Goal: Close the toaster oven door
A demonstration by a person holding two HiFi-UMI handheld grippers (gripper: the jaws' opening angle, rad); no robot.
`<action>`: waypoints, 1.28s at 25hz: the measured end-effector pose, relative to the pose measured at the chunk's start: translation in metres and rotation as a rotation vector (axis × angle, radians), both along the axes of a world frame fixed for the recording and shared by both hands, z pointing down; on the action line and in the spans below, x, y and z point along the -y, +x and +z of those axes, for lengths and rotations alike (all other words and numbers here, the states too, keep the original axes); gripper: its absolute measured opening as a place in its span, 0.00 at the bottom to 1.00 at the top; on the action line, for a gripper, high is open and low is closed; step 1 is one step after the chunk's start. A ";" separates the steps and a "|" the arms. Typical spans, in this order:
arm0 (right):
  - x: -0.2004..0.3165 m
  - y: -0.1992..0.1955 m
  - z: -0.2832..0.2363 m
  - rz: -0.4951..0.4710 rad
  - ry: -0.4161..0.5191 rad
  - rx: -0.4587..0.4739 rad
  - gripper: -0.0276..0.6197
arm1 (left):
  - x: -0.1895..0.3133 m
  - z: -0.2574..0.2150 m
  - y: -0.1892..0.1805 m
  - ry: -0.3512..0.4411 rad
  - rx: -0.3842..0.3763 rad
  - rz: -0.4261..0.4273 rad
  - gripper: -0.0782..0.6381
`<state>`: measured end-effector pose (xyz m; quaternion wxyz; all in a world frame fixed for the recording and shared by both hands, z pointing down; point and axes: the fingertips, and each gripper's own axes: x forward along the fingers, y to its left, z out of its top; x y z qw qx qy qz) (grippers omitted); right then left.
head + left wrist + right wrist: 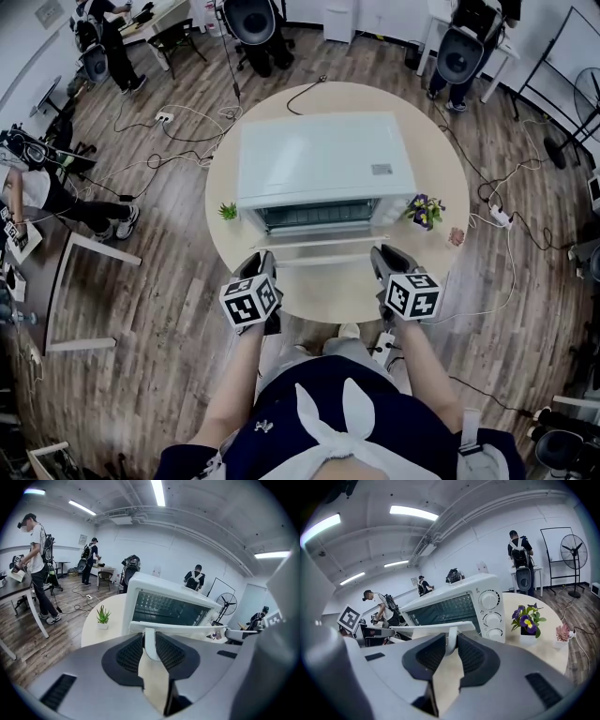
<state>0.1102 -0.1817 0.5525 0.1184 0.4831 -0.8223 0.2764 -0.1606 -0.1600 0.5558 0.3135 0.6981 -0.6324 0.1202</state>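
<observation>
Both tongs are closed on the door handle point(180, 628) of the toaster oven point(323, 164). The left tongs point(150, 641) pinch the white post near its left end and the right tongs point(451, 641) pinch the post near its right end, pads pressed on the plastic from either side. The oven sits in the middle of the round table point(328, 305). Its door point(323, 251) is folded down toward the person, and the racked cavity stands open behind it. The likeliest trouble is a slip. The posts are narrow and look smooth, and the door swings up through an arc, so if the wrists do not roll with it the pads may slide off and let the door drop back. If one hand lifts ahead of the other, the door could twist on its hinges and bind. Too firm a push at the end might shove the oven back across the table, and the small green plant point(228, 212) and the purple flower pot point(425, 211) just beside its front corners could be knocked. Of writing there is little. The marker cubes carry black-and-white patterns, not words. A grey label point(382, 170) on the oven's top is too small to read, as are any markings round the three knobs point(492, 619). No brand name shows.
</observation>
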 end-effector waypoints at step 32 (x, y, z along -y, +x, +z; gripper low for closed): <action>0.020 -0.003 -0.016 0.034 0.032 0.024 0.18 | 0.021 -0.015 -0.004 0.033 -0.041 0.008 0.24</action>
